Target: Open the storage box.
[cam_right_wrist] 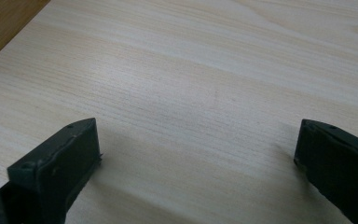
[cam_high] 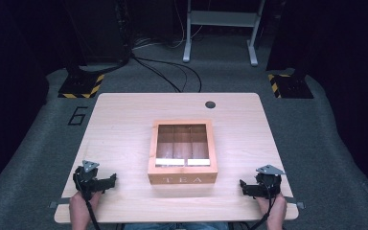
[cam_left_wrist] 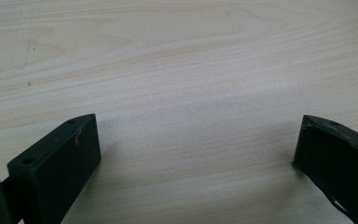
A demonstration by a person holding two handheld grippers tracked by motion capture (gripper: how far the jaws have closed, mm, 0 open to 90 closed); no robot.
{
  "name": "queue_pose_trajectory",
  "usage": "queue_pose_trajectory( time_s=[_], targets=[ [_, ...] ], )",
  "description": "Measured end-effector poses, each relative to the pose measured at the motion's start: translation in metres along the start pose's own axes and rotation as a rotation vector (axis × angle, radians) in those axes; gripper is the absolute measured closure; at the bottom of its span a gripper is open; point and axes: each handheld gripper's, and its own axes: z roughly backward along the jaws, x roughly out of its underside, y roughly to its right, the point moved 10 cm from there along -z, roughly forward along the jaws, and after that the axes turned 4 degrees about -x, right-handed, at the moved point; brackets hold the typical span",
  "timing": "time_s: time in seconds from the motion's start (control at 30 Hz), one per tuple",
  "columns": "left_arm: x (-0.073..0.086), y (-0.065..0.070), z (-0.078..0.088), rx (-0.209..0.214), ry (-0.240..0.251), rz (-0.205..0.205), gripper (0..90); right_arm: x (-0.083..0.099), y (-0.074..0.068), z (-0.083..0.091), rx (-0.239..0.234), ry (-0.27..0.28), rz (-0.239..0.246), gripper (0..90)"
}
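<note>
Taking the wooden tea box (cam_high: 182, 152) as the landmark, the scene is running left to right across a pale wood-grain tabletop (cam_high: 124, 120) that is sitting on grey carpet (cam_high: 33, 158) in a dark room. Far to the left of the box, beyond the tabletop's edge, a figure 6 (cam_high: 77, 115) is showing on the carpet, and behind it a black base with yellow-and-black hazard stripes (cam_high: 80, 84) is standing. Nearer, to the left of the box and close to the tabletop's near edge, the left gripper (cam_high: 106, 182) is resting in the person's hand, its fingers (cam_left_wrist: 56, 163) standing wide apart with nothing but bare wood grain between them, well apart from the box. The box itself is sitting at the middle of the tabletop, its front bearing the word TEA, its top showing compartments inside and two pale strips along the near side. Behind the box, a small dark round hole (cam_high: 210, 104) is marking the tabletop near its far edge, black cables (cam_high: 172, 72) are trailing over the carpet, and a grey metal frame (cam_high: 220, 28) is standing farther back. To the right of the box, again near the front edge, the right gripper (cam_high: 249, 188) is lying in the other hand, its fingers (cam_right_wrist: 58, 163) likewise spread open over empty wood, clear of the box. Farther right, a second striped base (cam_high: 290, 85) is standing on the carpet.
</note>
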Motion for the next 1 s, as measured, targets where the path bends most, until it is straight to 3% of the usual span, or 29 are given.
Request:
queue_pose_trajectory(
  time_s=[0.7,0.9,1.0],
  targets=[
    [-0.0002,0.0002,-0.0002,0.001,0.003,0.002,0.3,-0.0009,-0.0008,-0.0004,0.001,0.006,-0.005,0.0],
    [-0.0002,0.0001,-0.0002,0.001,0.003,0.001,0.3,-0.0022,-0.0033,0.0007,0.011,0.009,0.034,0.0],
    [-0.0002,0.0001,-0.0002,0.001,0.003,0.001,0.3,-0.0037,-0.003,0.0036,-0.008,0.023,0.024,0.0]
  ],
)
